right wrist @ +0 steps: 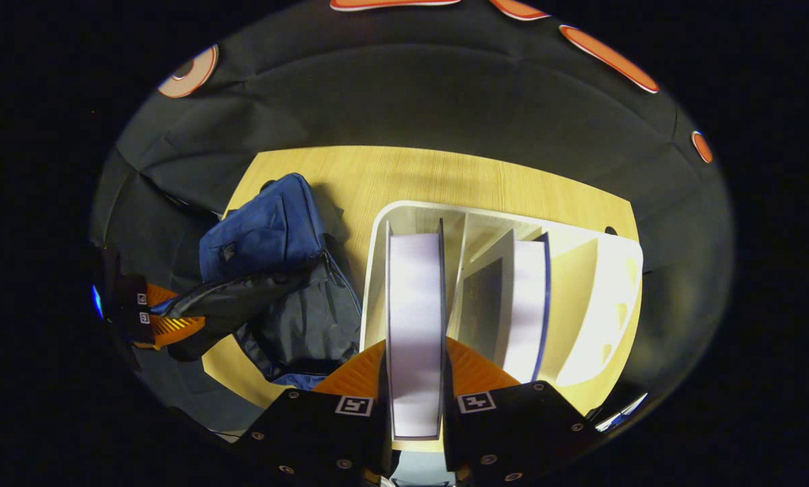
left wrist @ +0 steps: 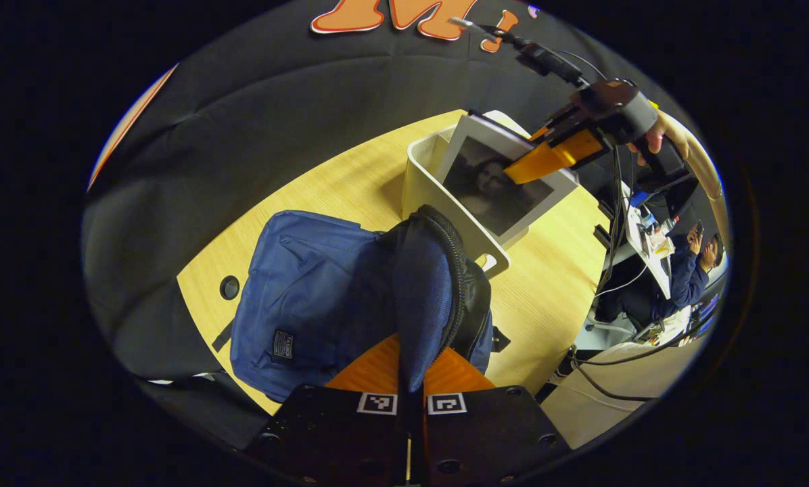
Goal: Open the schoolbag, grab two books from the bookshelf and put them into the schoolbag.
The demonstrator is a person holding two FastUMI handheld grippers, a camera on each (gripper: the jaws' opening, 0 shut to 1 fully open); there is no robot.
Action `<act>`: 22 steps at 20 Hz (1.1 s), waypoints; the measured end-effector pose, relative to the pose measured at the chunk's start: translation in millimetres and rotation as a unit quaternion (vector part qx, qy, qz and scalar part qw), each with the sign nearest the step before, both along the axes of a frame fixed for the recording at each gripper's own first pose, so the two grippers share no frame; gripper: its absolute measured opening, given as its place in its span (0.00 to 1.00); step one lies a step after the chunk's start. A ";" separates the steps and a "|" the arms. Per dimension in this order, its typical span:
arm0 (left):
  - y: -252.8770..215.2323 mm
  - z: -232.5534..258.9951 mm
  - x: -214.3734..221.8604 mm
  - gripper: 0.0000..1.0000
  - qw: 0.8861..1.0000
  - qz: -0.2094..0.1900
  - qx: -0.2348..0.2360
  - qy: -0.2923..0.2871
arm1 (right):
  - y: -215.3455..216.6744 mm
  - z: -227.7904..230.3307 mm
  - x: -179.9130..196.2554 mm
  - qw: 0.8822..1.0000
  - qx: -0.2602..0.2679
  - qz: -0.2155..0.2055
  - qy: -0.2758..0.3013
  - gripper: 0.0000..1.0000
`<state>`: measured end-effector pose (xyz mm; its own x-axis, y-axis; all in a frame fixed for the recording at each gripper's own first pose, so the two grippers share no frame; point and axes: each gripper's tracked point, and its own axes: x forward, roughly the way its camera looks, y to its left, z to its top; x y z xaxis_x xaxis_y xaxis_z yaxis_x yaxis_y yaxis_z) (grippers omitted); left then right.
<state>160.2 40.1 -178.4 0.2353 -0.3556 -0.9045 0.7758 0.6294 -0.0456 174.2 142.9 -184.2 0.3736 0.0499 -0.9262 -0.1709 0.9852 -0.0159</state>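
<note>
The right claw (right wrist: 414, 379) pinches a white-paged, dark-covered book (right wrist: 414, 325) standing in the white plastic bookshelf (right wrist: 607, 284). Left of the bookshelf, the left claw (left wrist: 411, 379) grips the blue fabric schoolbag's (left wrist: 296, 291) flap on the pale wooden surface (left wrist: 350, 182).

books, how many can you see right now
2. One book sits between the right gripper fingers, partly in the shelf's left slot. The other book stands in the slot beside it. More could be hidden behind the dividers.
</note>
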 end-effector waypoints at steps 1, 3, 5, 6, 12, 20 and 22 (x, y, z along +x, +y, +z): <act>0.5 -1.1 -1.2 0.02 1.000 0.002 0.000 0.000 | -0.1 10.1 -4.5 1.000 0.009 -0.001 -0.011 0.30; -0.1 -0.2 -1.0 0.02 1.000 0.004 0.001 -0.001 | -4.1 34.6 -12.0 0.999 0.019 0.000 -0.038 0.30; -1.1 0.5 -0.9 0.02 1.000 0.006 0.000 -0.004 | -9.5 60.4 -20.4 0.997 0.030 0.000 -0.066 0.30; -2.4 0.1 -3.0 0.02 1.000 0.005 -0.001 -0.004 | -12.8 72.8 -25.6 0.996 0.036 -0.001 -0.081 0.30; -1.6 2.2 -5.3 0.02 1.000 0.010 0.006 -0.007 | -40.5 148.7 -62.5 0.975 0.107 -0.048 -0.189 0.30; -2.9 5.5 -2.8 0.02 0.999 -0.002 0.043 -0.030 | -14.4 148.5 -129.2 0.920 0.278 -0.107 -0.256 0.30; -2.0 9.9 0.5 0.02 0.998 -0.003 0.054 -0.041 | 12.0 128.6 -135.7 0.901 0.337 -0.120 -0.247 0.30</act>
<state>160.7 38.1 -168.5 0.3081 -0.2594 -0.9153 0.7782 0.6222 0.0857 38.5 154.9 -55.6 0.8068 0.4016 -0.4334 -0.0884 0.8073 0.5835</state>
